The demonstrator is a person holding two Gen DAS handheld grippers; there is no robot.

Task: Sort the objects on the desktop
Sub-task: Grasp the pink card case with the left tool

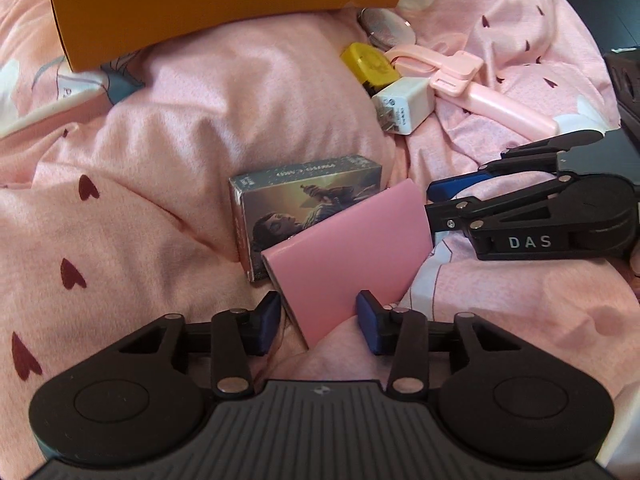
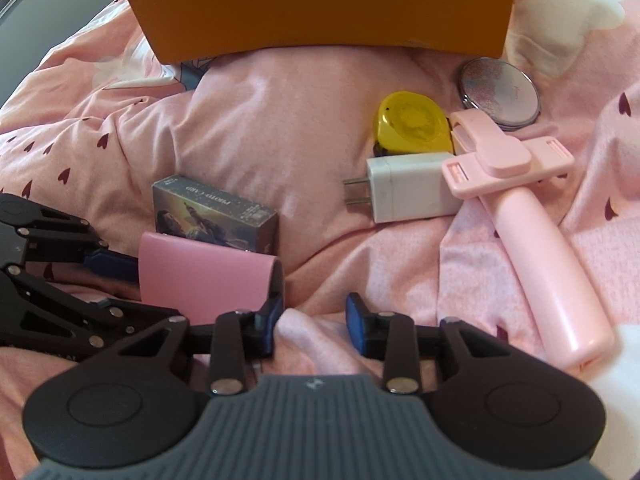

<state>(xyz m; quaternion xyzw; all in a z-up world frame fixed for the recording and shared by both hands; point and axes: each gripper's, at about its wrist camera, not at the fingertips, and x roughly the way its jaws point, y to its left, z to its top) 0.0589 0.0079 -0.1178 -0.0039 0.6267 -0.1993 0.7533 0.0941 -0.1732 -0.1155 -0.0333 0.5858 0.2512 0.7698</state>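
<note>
Left wrist view: the left gripper (image 1: pixel 318 318) sits at the lower centre of the frame, its blue pads set narrow on either side of the near corner of a pink folded card wallet (image 1: pixel 348 248). The left pad looks to be touching the wallet's edge; the right pad seems just clear of it, so I cannot tell whether it is truly clamped. The wallet leans tilted against a photo card box (image 1: pixel 280 208) at mid-frame on the pink bed cover (image 1: pixel 160 160). The right gripper (image 1: pixel 444 200) comes in from the right edge, its fingers meeting the wallet's far end.

The wallet looks light, smooth and glossy, so likely slippery, and stiff enough across its fold; pinching across its thin faces near the folded spine seems the surest hold.

Right wrist view: the right gripper (image 2: pixel 316 320) at lower centre has narrow jaws with only wrinkled cover between them; its left pad lies at the wallet's (image 2: pixel 204 280) rolled edge. The left gripper (image 2: pixel 120 268) enters from the left. In the right half lie a white charger plug (image 2: pixel 412 188), a yellow tape measure (image 2: pixel 408 124), a pink phone holder (image 2: pixel 532 216) and a round compact mirror (image 2: pixel 500 94); an orange box (image 2: pixel 320 4) fills the top.
</note>
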